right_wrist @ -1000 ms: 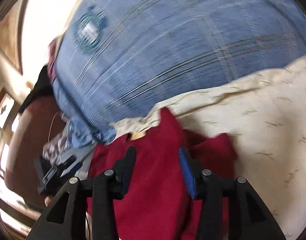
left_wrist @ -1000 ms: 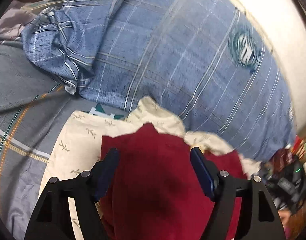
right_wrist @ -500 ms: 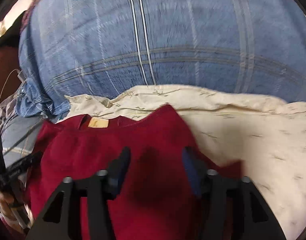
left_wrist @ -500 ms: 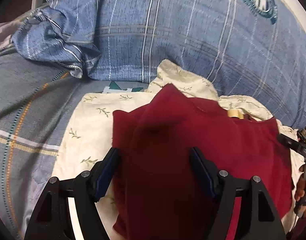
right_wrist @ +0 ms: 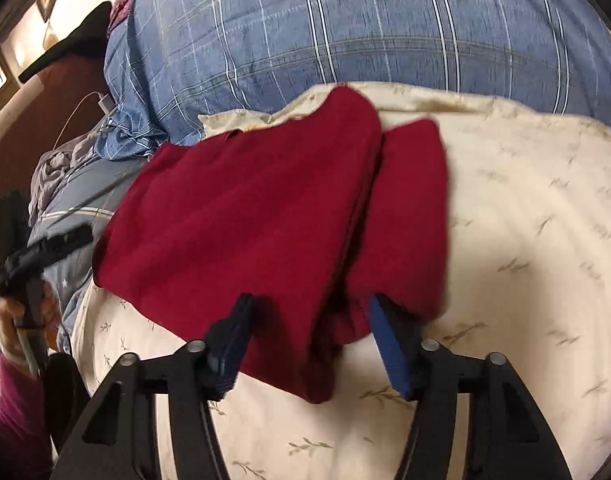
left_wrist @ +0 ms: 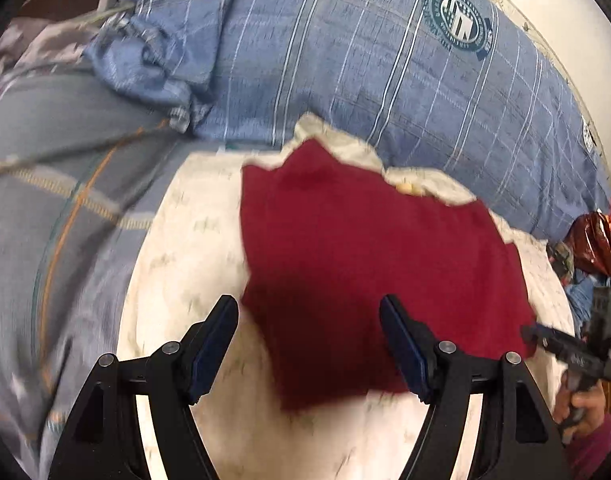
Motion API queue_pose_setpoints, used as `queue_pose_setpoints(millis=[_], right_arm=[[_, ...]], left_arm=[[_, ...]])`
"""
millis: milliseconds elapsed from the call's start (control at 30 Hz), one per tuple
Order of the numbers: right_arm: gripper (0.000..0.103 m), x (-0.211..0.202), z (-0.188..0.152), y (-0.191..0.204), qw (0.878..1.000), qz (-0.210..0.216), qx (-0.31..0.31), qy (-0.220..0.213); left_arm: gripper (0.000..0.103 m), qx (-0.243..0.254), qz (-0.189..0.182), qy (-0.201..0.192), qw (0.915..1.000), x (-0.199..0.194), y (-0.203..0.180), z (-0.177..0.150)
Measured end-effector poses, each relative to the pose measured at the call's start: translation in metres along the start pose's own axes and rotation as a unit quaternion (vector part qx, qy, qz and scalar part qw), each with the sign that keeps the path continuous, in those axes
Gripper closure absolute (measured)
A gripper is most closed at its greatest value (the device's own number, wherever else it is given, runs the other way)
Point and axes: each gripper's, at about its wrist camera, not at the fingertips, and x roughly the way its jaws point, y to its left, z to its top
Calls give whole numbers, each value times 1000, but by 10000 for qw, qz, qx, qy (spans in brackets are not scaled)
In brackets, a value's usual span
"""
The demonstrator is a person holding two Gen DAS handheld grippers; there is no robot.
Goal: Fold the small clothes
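A dark red garment [left_wrist: 369, 264] lies on a cream cloth [left_wrist: 177, 280] printed with small sprigs, and that cloth is spread over a bed. In the right wrist view the garment [right_wrist: 241, 232] is folded lengthwise, one thick layer lapping over a narrower strip at its right side, with its neck end toward the pillow. A tan label shows at that neck edge.

Behind the garment, touching the far edge of the cream cloth, is a big blue plaid pillow [left_wrist: 345, 60] with a round green crest [left_wrist: 459, 20] near its far corner. Left of the garment the bed wears a grey sheet [left_wrist: 65, 208] with orange and green stripes. A white charger and cable [right_wrist: 105, 102] lie by the pillow's left end, next to a dark red-brown headboard. A cream wall rises behind the pillow. Right of the garment, past the bed's edge, sits red and dark clutter, too blurred to name.

The left hand-held gripper [left_wrist: 309, 344] hovers over the near left part of the garment with its jaws wide apart, clamping nothing. The right hand-held gripper [right_wrist: 309, 344] is at the garment's near end; its jaws are closing, with the thick fold between them, and the blue pads do not press it. A hand in a magenta sleeve [right_wrist: 13, 412] grips the left tool's handle.
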Motion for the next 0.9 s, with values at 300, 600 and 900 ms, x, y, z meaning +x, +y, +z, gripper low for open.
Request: queue_pose_setpoints(millis=[300, 600, 900], right_arm=[[80, -20, -1, 3, 9995, 293, -2, -150], [93, -3, -7, 8, 9996, 249, 110, -82], [98, -31, -6, 5, 9990, -271, -299, -185]], left_arm=[[31, 136, -177, 211, 9995, -16, 10, -25], [85, 632, -473, 575, 9952, 15, -4, -22], [95, 729, -296, 588, 9952, -4, 15, -27]])
